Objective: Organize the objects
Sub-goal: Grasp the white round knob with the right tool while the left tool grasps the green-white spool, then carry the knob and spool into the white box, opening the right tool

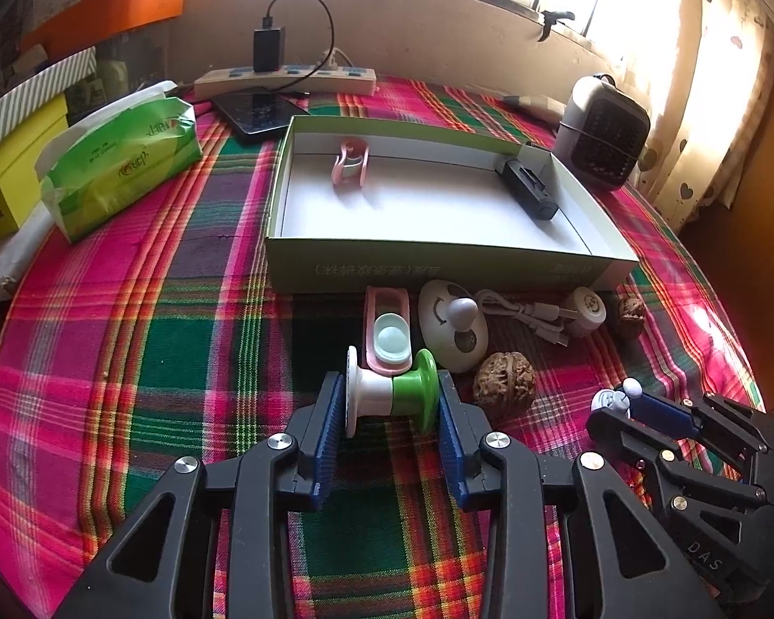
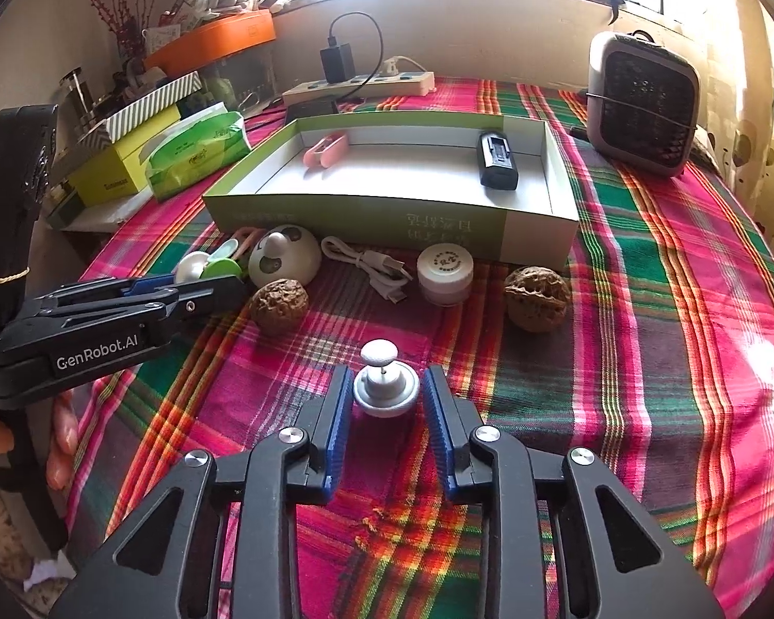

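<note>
Plaid cloth (image 2: 645,278) covers the table under a bright window, and ahead of both tools sits the open cardboard box (image 1: 438,258), already holding a pink clip (image 1: 350,162) and a black device (image 1: 529,188). Just ahead of the left gripper (image 1: 391,402) the green-and-white spool (image 1: 392,394) lies crosswise between the jaws, its two flanges at or very near the blue pads; contact is hard to confirm, so the grip looks not yet firm. The right gripper (image 2: 387,402) brackets the small white knob piece (image 2: 385,387) with slim gaps on both sides, so it is open. Each should close squarely until the pads bite, then lift straight up, clearing the walnut (image 1: 503,379) beside the left tool, before travelling forward over the box wall.
</note>
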Action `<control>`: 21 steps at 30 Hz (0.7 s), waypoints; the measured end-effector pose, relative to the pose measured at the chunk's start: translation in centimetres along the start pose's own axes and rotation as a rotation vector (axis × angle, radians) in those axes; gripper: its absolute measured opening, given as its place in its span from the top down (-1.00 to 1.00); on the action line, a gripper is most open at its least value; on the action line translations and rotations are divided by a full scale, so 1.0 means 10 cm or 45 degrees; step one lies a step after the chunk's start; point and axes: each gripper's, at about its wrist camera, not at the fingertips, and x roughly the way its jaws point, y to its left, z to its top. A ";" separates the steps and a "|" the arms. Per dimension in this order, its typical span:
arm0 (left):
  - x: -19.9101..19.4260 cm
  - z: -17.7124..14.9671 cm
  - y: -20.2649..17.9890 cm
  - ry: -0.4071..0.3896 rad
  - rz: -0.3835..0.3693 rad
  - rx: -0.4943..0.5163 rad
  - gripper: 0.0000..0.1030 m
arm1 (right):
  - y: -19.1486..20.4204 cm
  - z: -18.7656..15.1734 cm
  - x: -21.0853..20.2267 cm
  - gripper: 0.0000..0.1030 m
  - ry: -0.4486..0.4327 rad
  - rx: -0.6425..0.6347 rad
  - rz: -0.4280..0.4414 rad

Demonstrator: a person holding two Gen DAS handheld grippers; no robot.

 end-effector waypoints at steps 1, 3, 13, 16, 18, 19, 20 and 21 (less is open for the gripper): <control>0.00 0.00 0.00 -0.001 0.001 0.000 0.38 | 0.00 0.00 0.00 0.46 0.000 0.001 -0.001; -0.01 0.00 0.01 -0.002 -0.002 -0.001 0.38 | 0.00 0.00 0.00 0.46 0.000 0.001 -0.001; -0.04 0.00 0.01 -0.013 0.008 0.014 0.38 | 0.00 -0.01 -0.02 0.47 -0.010 -0.001 -0.007; -0.04 -0.01 0.01 -0.013 0.010 0.014 0.38 | 0.00 -0.01 -0.02 0.47 -0.014 -0.001 -0.009; -0.06 -0.02 0.01 -0.019 0.011 0.014 0.38 | -0.01 -0.01 -0.03 0.47 -0.017 0.001 -0.009; -0.07 -0.02 0.01 -0.021 0.016 0.015 0.38 | -0.01 -0.01 -0.03 0.47 -0.019 0.003 -0.008; -0.08 -0.02 0.01 -0.023 0.019 0.017 0.38 | -0.01 -0.01 -0.03 0.47 -0.021 0.004 -0.008; -0.09 -0.01 0.02 -0.026 0.019 0.016 0.38 | -0.01 -0.01 -0.04 0.47 -0.023 0.005 -0.007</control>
